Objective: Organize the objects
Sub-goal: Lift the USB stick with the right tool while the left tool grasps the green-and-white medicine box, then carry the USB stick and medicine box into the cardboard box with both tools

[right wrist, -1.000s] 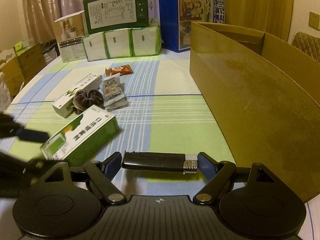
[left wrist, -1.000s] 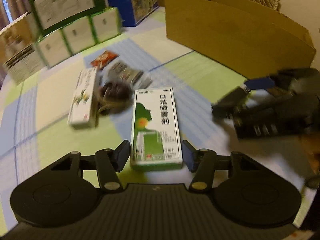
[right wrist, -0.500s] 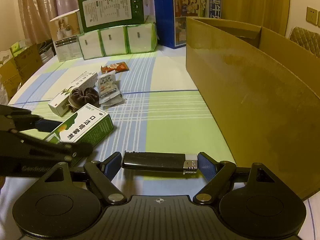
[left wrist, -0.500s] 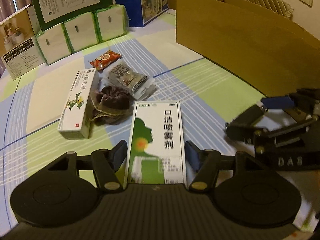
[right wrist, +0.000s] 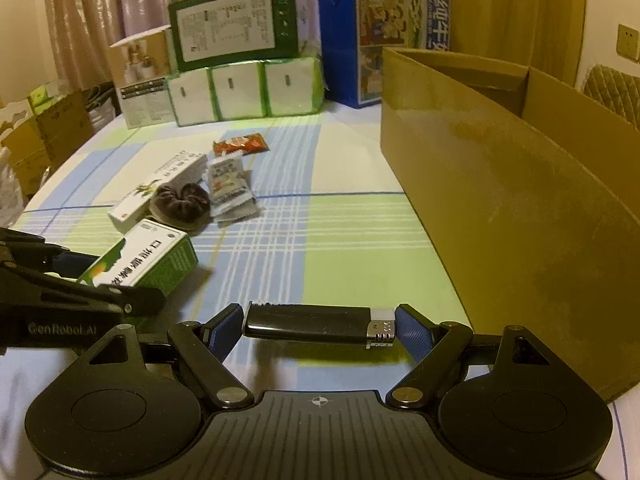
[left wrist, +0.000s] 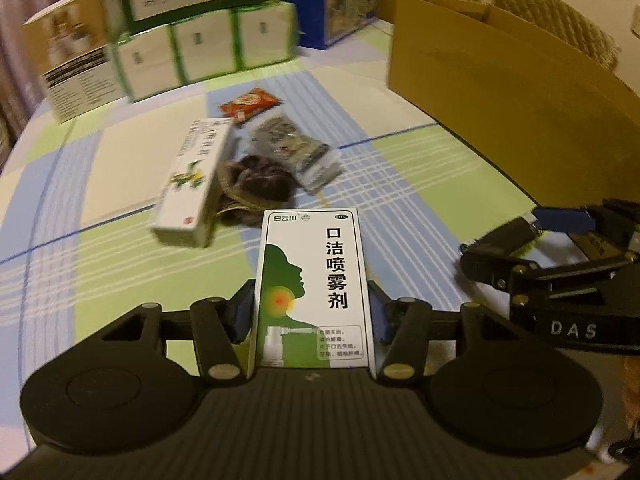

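my left hand-held gripper (left wrist: pixel 312 312) is clamped on the green and white spray box (left wrist: pixel 310 284), one pad on each long side near its lower end, and the box looks lifted off the checked cloth of the worktop (right wrist: pixel 360 240). my right hand-held gripper (right wrist: pixel 320 324) grips the black lighter (right wrist: pixel 308 322) end to end, base on one pad, metal cap on the other.

i judge the spray box light and stiff, thin card over a small bottle, so the long sides take a firm squeeze but would dent under a hard one; holding it low leaves the far end free to tip. the lighter is hard, smooth and light. held by its ends it could slip or swing round if i jolt it, so i want slow moves.

the big open cardboard box (right wrist: pixel 520 184) stands to the right, its near wall tall and close to my right hand-held gripper; whatever goes in must rise over that rim first. my two hand-held grippers are near each other, so i should move one at a time. left of centre lie a white carton (right wrist: pixel 156 188), a brown scrunchie (right wrist: pixel 180 204) touching it, and two snack packets (right wrist: pixel 232 184), all clustered. open cloth lies between that cluster and the cardboard box.
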